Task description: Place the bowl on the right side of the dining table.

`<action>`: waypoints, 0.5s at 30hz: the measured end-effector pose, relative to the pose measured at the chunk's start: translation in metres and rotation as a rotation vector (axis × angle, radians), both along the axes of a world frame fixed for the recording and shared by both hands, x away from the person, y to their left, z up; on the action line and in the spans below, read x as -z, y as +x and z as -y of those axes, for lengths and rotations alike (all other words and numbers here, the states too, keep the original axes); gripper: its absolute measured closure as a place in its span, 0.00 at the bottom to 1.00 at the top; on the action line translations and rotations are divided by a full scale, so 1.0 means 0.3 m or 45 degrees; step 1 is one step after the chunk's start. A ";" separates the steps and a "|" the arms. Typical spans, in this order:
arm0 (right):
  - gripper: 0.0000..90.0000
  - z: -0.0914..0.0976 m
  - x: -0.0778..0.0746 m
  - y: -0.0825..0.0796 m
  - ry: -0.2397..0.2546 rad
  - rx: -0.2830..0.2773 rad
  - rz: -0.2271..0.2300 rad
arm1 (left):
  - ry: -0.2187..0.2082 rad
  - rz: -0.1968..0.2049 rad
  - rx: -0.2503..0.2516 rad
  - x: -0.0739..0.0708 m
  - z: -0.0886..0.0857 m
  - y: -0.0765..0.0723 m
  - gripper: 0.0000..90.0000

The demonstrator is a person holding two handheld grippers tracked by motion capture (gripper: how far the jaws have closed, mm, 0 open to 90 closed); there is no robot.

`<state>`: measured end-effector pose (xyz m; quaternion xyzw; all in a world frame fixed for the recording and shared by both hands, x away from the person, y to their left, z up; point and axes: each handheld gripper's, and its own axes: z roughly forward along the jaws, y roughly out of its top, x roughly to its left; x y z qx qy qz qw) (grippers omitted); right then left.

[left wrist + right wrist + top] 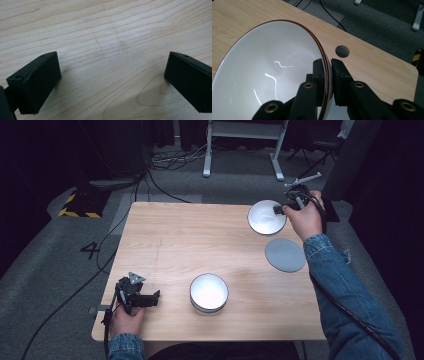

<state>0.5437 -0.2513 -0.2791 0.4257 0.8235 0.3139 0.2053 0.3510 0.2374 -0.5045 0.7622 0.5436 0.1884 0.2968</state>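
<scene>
A white bowl [265, 217] with a thin brown rim hangs over the table's far right corner, its rim pinched between the jaws of my right gripper [278, 210]. The right gripper view has the bowl [269, 72] tilted, one jaw inside and one outside the rim, with the right gripper [327, 65] shut on it. A stack of white bowls [209, 292] stands near the front middle of the table. My left gripper [156, 295] rests at the front left, pointing toward that stack. In its own view the left gripper [112, 72] stands open over bare wood.
A flat grey disc [285, 254] lies on the wooden table [175, 245] just in front of the held bowl. A round cable hole [342, 51] sits near the table's far edge. Cables and a white frame's legs [240, 150] lie on the floor beyond.
</scene>
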 end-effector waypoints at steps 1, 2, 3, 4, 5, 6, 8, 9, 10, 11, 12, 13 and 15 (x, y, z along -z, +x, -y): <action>0.91 0.010 -0.001 0.002 0.004 0.017 -0.007 | 0.000 0.000 0.000 0.000 0.000 0.000 0.01; 0.91 0.021 -0.001 0.004 0.006 0.028 -0.008 | 0.000 0.000 0.000 0.000 0.000 0.000 0.01; 0.91 0.034 -0.001 0.008 0.003 0.039 -0.006 | -0.001 0.000 0.000 0.000 0.000 0.000 0.01; 0.91 0.041 0.000 0.009 0.008 0.043 -0.008 | 0.000 0.000 -0.001 0.000 0.000 0.000 0.01; 0.91 0.051 0.000 0.012 0.006 0.051 -0.010 | -0.001 0.000 0.000 0.000 0.000 0.000 0.01; 0.91 0.051 0.000 0.012 0.006 0.051 -0.010 | -0.001 0.000 0.000 0.000 0.000 0.000 0.01; 0.91 0.085 0.002 0.020 0.012 0.089 -0.010 | 0.000 0.000 0.000 0.000 0.000 0.000 0.01; 0.91 0.085 0.002 0.020 0.012 0.089 -0.010 | 0.000 0.000 0.000 0.000 0.000 0.000 0.01; 0.91 0.108 0.006 0.026 0.015 0.112 -0.010 | 0.000 0.000 0.000 0.000 0.000 0.000 0.01; 0.91 0.117 0.008 0.028 0.020 0.119 -0.014 | 0.000 0.000 0.000 0.000 0.000 0.000 0.01; 0.91 0.132 0.011 0.032 0.021 0.138 -0.017 | -0.001 0.000 0.000 0.000 0.000 0.000 0.01; 0.91 0.141 0.014 0.034 0.025 0.142 -0.019 | 0.000 0.000 0.000 0.000 0.000 0.000 0.01; 0.91 0.163 0.022 0.040 0.025 0.167 -0.023 | 0.001 0.000 0.001 0.000 0.000 0.000 0.01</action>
